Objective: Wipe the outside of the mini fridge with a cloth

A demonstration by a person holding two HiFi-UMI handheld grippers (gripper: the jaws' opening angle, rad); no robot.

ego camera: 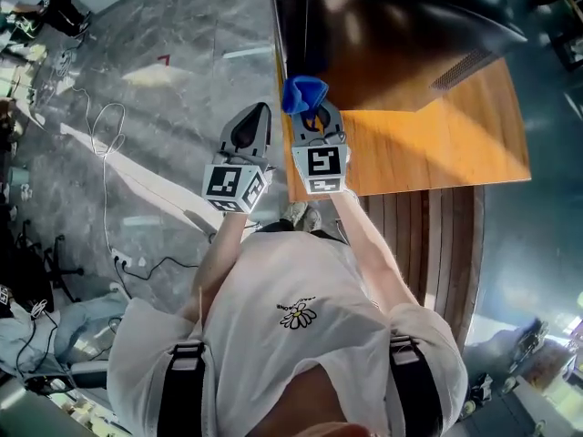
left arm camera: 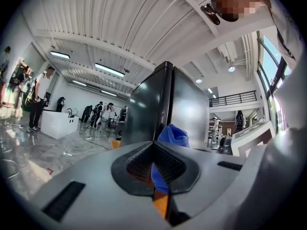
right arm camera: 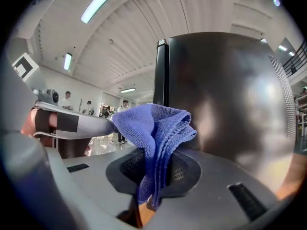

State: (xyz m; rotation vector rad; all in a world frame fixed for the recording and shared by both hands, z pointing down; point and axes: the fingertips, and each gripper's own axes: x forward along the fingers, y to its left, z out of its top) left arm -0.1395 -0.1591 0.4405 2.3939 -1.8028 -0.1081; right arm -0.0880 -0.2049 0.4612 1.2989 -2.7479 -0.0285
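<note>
Nearest the head camera is the person's white T-shirt (ego camera: 291, 308), crossed by two black straps, with both arms reaching forward. The left tool (ego camera: 256, 121) hangs over the grey stone floor (ego camera: 164, 80), just beside the worktop's edge. In its own view the left tool (left arm camera: 153, 150) is clenched: the ribbed pads meet at the tips with nothing between them. The blue and orange seen through the slit lower down lie behind it.

Close on its right, the right tool (ego camera: 310, 116) is clamped on a folded blue cloth (ego camera: 303, 94). In the right gripper view, the cloth (right arm camera: 156, 128) rises out of the right tool (right arm camera: 153, 176) in a bunched fold, and a short tail hangs below the pads.

The cloth is held at the near left corner of the dark mini fridge (ego camera: 383, 44). Whether it touches the fridge cannot be told. The mini fridge (right arm camera: 225, 90) stands on an orange wooden worktop (ego camera: 446, 144) and fills most of the right gripper view.

Farther off, white cables (ego camera: 105, 126) trail across the floor, and several people (left arm camera: 41, 97) stand in the hall.
</note>
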